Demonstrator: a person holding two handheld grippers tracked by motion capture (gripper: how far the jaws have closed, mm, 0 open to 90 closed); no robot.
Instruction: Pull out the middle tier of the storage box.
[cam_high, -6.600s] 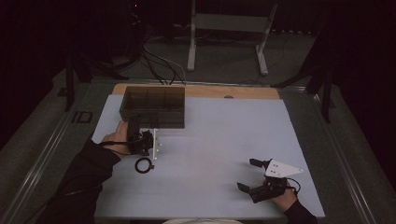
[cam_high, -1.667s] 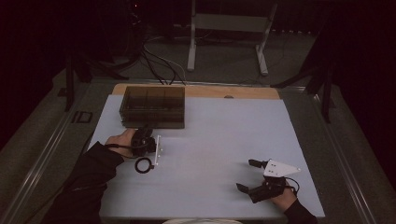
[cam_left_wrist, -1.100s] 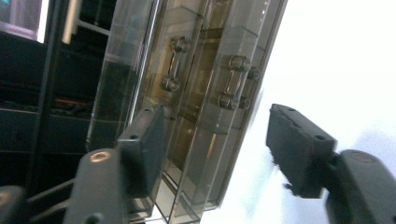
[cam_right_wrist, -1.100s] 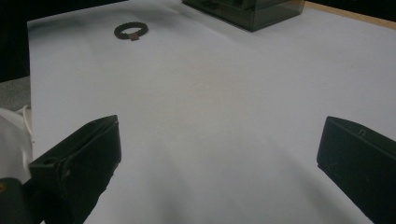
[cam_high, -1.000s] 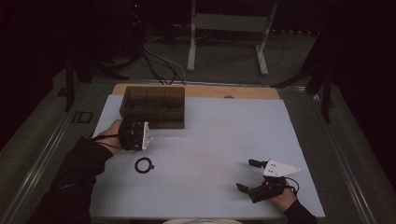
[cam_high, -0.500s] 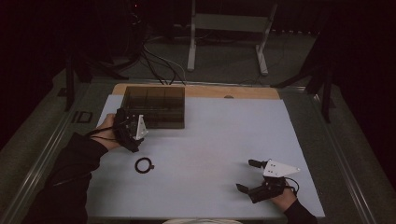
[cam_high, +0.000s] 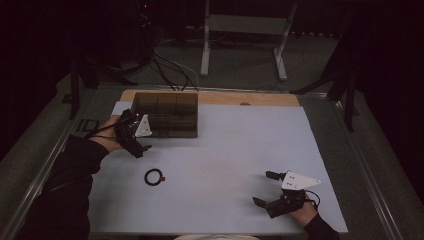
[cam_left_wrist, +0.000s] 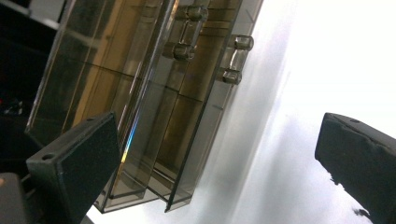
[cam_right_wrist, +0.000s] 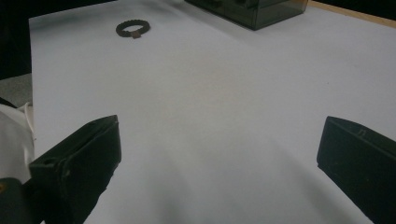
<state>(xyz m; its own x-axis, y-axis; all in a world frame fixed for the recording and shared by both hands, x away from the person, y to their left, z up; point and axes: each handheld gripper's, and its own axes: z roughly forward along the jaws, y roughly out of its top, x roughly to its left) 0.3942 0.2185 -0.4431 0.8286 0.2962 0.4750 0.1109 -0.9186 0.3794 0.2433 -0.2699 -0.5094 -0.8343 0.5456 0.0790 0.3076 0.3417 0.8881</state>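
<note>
L gripper (cam_high: 134, 131) jaws wide by smoked box (cam_high: 167, 113); ring (cam_high: 154, 177) on table

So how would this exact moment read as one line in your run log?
left gripper: open, at compartment box corner | right gripper: open, idle on table | black ring: lying loose

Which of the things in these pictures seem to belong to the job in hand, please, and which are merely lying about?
Likely in the job:
- left gripper, open, at the box
- smoky clear compartment box
- dark ring on the white table sheet

Lying about, or idle:
- right gripper, open, resting
- cables and metal stand beyond the table
</note>
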